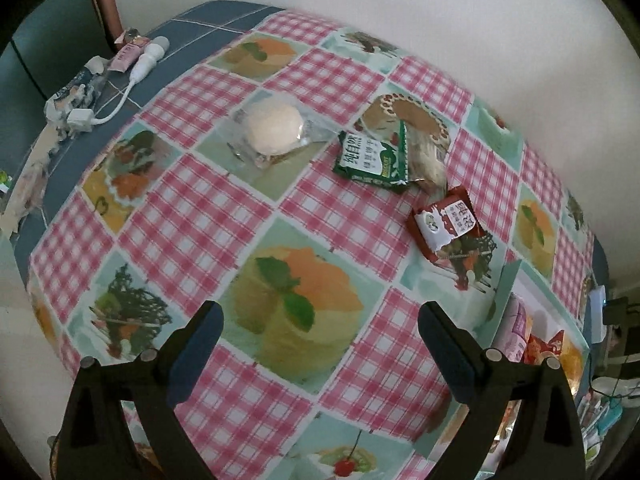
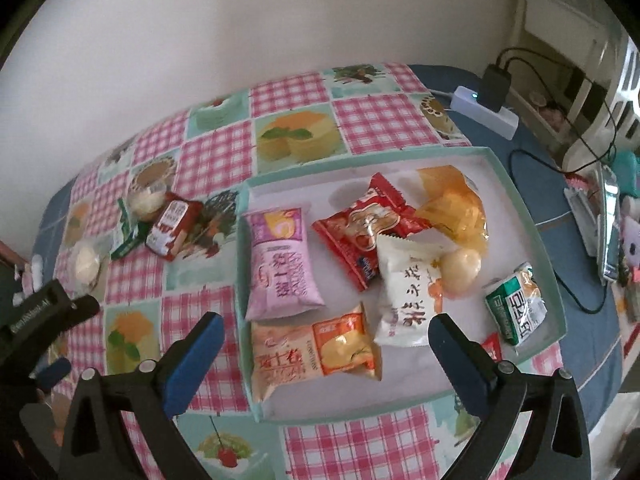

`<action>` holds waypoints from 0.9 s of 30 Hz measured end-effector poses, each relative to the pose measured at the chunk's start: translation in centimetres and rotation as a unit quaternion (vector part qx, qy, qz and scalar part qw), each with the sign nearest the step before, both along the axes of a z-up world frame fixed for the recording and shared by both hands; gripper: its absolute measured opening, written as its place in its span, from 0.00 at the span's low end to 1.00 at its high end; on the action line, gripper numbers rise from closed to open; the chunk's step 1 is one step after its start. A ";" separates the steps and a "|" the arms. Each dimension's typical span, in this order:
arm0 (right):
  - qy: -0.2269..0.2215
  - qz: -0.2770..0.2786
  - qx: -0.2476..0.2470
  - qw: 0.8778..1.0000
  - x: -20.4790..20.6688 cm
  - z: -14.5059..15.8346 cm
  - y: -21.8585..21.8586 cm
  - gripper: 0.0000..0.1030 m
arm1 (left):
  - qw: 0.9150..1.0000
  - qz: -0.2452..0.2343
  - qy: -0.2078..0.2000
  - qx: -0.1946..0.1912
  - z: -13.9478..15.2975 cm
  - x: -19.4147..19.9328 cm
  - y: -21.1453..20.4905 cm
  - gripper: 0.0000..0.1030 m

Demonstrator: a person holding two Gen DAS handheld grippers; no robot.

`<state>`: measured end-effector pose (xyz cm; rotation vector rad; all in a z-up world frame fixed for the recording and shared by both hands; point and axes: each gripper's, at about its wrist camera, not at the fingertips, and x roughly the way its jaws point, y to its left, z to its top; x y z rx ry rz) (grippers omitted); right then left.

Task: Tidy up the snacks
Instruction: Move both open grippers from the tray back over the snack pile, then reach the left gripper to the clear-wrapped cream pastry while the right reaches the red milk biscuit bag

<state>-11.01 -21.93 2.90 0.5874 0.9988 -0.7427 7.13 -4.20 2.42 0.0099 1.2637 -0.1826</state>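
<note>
In the left wrist view my left gripper hangs open over the checked tablecloth, nothing between its fingers. Beyond it lie loose snacks: a white bun in clear wrap, a green biscuit packet, a clear-wrapped pastry and a red packet. In the right wrist view my right gripper is open and empty above the near side of a mint-rimmed tray. The tray holds several packets, among them a pink one, a red one, a white one and an orange one.
A white power strip with a black charger and cables sit behind the tray. A phone and soft toys lie at the right. A white cable with adapter and wrappers lie at the table's far left corner. The wall runs along the back.
</note>
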 end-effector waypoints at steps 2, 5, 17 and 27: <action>0.001 0.002 -0.009 1.000 0.0 0.4 0.5 1.00 | 1.000 0.002 -0.002 0.003 0.2 0.0 0.5 0.95; -0.005 0.003 -0.015 1.000 0.0 0.9 1.2 1.00 | 1.000 0.009 0.002 0.012 0.6 0.2 1.4 0.95; -0.041 0.001 0.004 0.999 0.3 1.7 2.6 1.00 | 0.999 0.043 -0.001 0.011 2.0 1.4 5.7 0.95; -0.090 0.018 0.007 0.996 2.0 3.0 3.4 1.00 | 0.999 0.034 -0.008 0.014 2.2 3.3 7.3 0.95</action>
